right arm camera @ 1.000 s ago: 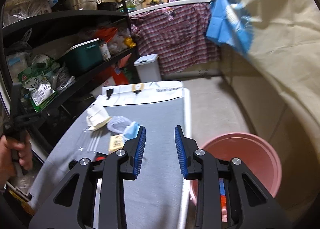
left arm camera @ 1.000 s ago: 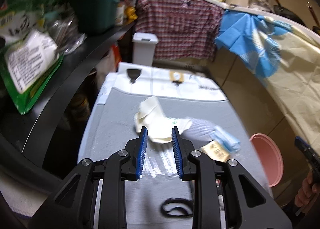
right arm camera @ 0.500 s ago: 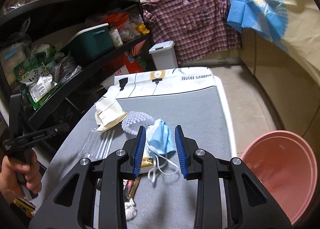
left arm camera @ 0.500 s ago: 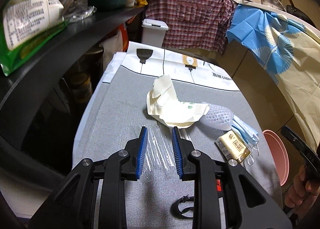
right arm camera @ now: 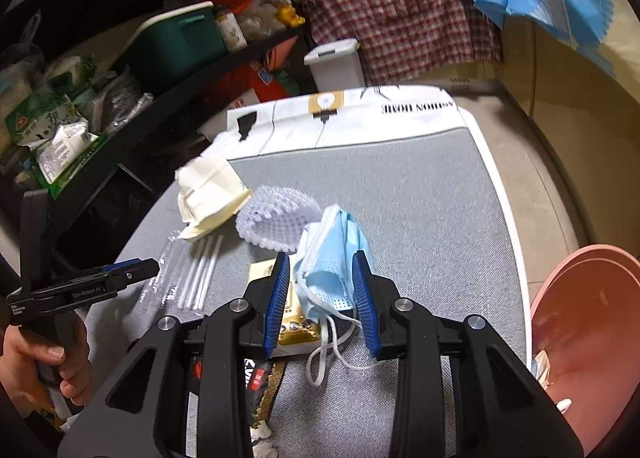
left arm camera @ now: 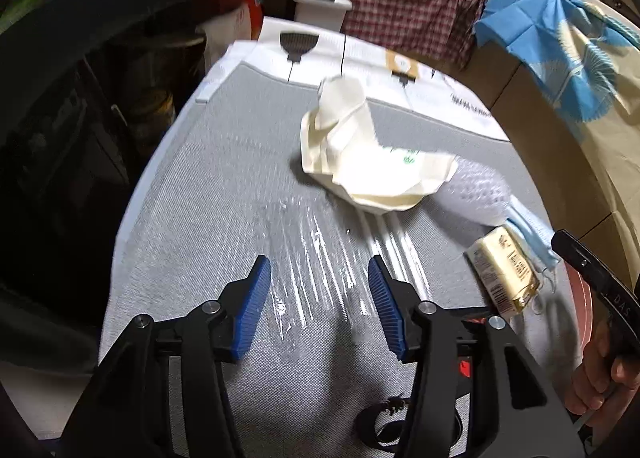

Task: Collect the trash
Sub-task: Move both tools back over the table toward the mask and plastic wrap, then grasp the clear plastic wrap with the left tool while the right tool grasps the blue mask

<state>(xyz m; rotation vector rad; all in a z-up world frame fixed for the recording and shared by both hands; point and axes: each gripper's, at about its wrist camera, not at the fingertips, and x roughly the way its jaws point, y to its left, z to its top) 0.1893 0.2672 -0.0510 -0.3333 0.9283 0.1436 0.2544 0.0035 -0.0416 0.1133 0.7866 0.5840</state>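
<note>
Left gripper (left arm camera: 319, 290): my jaws are spread wide and grip nothing; they straddle the clear plastic wrapper (left arm camera: 316, 258) flat on the grey mat (left arm camera: 224, 161), lined up, I judge, to pinch it.
Right gripper (right arm camera: 320, 290): half open around the blue face mask (right arm camera: 334, 254), pads beside it, not yet clamped.
Under the mask: a yellow packet (right arm camera: 298, 328), touching it.
Farther out: crumpled cream paper (left arm camera: 360, 161) and white foam netting (right arm camera: 276, 221), untouched.
Pink bin (right arm camera: 584, 342): off the mat's right edge, near my right side for drops.
</note>
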